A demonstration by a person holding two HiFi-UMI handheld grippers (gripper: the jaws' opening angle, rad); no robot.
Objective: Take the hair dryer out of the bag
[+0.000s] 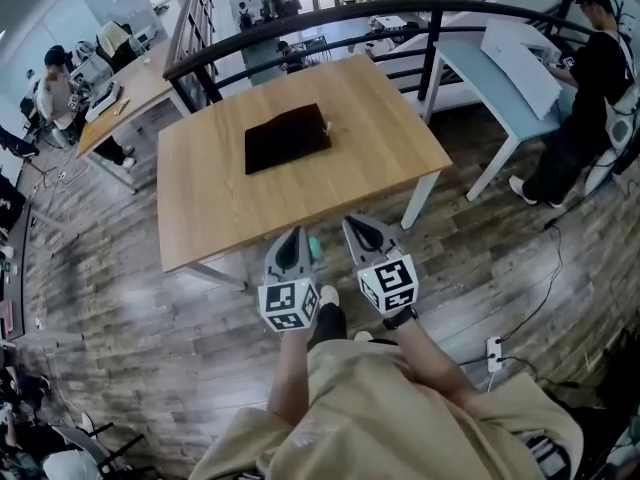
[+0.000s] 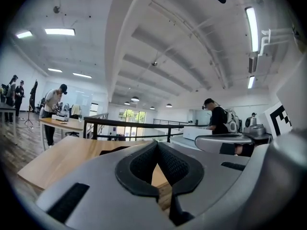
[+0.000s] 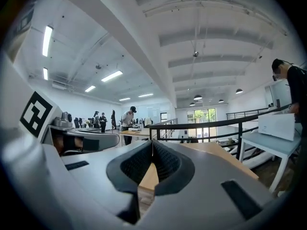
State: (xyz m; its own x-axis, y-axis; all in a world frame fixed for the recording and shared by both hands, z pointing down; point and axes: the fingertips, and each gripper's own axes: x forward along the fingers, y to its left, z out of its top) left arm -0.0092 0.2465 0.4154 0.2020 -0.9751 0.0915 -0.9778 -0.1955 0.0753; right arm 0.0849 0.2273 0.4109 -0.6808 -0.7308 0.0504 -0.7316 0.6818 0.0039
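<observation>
A dark flat bag (image 1: pixel 287 138) lies near the middle of the light wooden table (image 1: pixel 380 98), with a small pale tab at its right edge (what the tab is cannot be made out). The hair dryer itself shows in no view, so whether it sits inside the bag cannot be told. Both grippers hang side by side just off the table's near edge, well apart from the bag and pointing level toward it. The left gripper (image 1: pixel 296 233) has its two jaws pressed together with nothing between them; in the left gripper view the dark ribbed pads (image 2: pixel 144 164) meet at their tips, and a sliver of the bag shows beyond them on the tabletop. The right gripper (image 1: pixel 357 223) is likewise closed and empty, its pads (image 3: pixel 165 163) touching at the front in the right gripper view. Each carries its marker cube (image 1: pixel 289 305) toward the person's forearms. Beyond the table runs a black railing (image 1: pixel 300 23), and to the right a person in black (image 1: pixel 590 78) stands at a pale table (image 1: pixel 480 68).
</observation>
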